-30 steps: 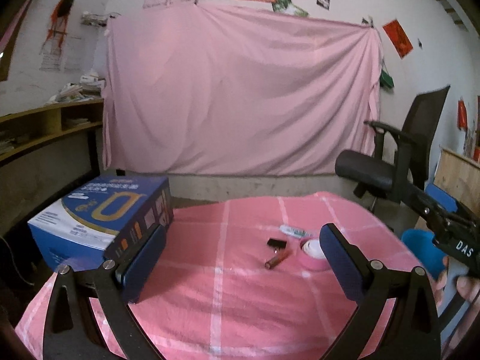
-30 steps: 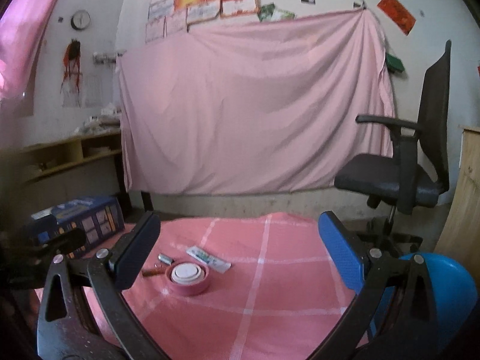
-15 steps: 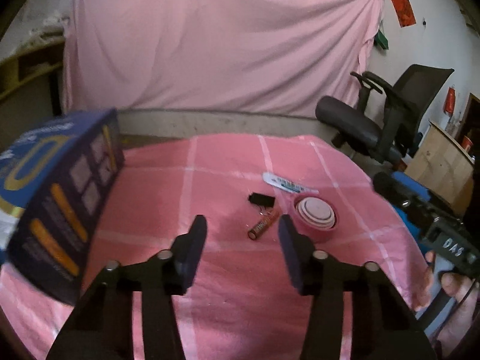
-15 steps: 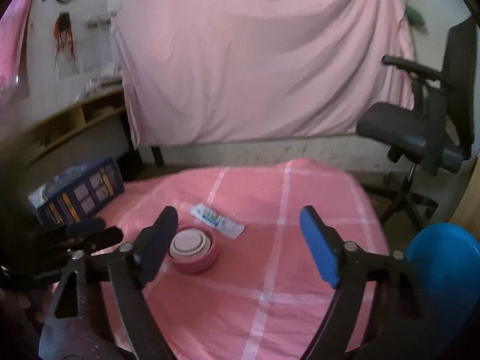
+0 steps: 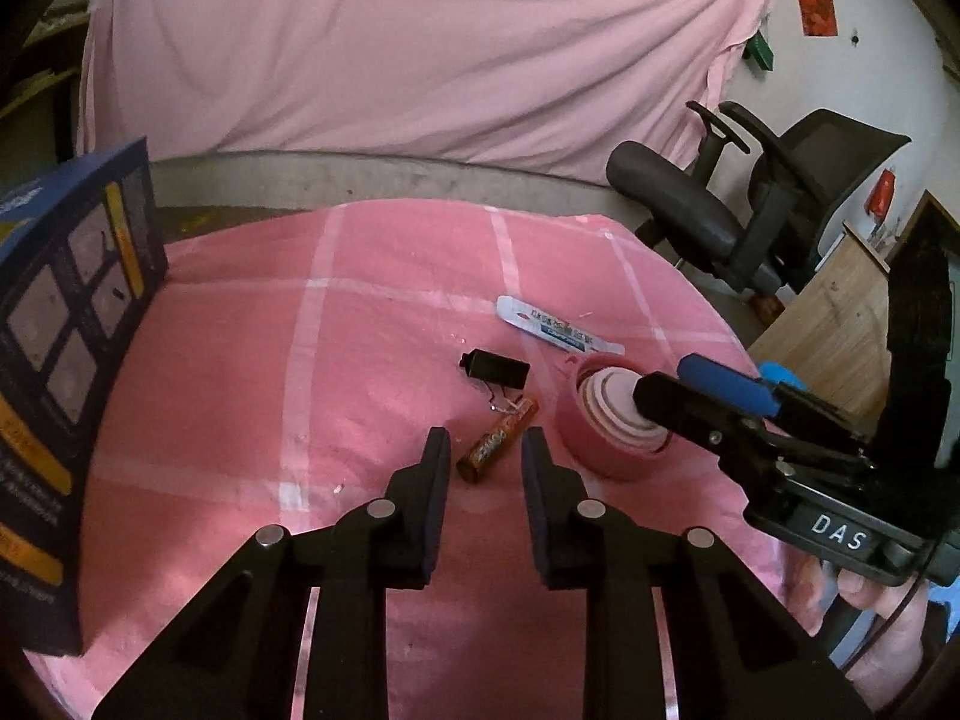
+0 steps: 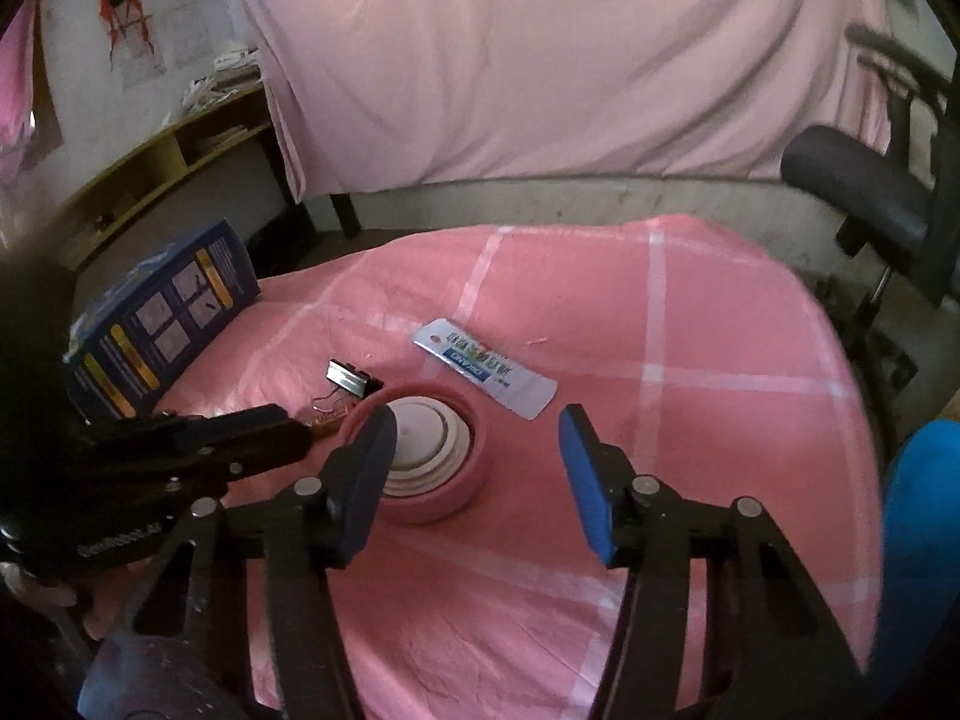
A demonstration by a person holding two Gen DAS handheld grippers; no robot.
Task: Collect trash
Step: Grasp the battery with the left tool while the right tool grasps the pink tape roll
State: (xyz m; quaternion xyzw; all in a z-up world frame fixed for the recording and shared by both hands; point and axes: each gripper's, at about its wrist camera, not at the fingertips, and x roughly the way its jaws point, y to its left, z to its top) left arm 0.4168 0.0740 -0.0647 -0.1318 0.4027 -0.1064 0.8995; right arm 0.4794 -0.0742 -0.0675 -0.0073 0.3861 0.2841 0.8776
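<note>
On the pink checked tablecloth lie a brown battery, a black binder clip, a white and blue wrapper and a pink tape roll. My left gripper points down at the battery. Its jaws are closing, the battery's near end lies between the tips, and the pads do not press on it. My right gripper hangs over the pink tape roll with its jaws closing. Its left finger overlaps the roll's rim, and nothing is gripped. The right wrist view also shows the binder clip and the wrapper.
A blue carton stands at the table's left edge. A black office chair is beyond the far right corner, with a wooden cabinet and a blue stool on the right. A pink sheet hangs behind the table.
Both grippers tipped downward and came closer to the table. The left jaws narrowed a lot around the battery. The right jaws narrowed somewhat over the tape roll.
</note>
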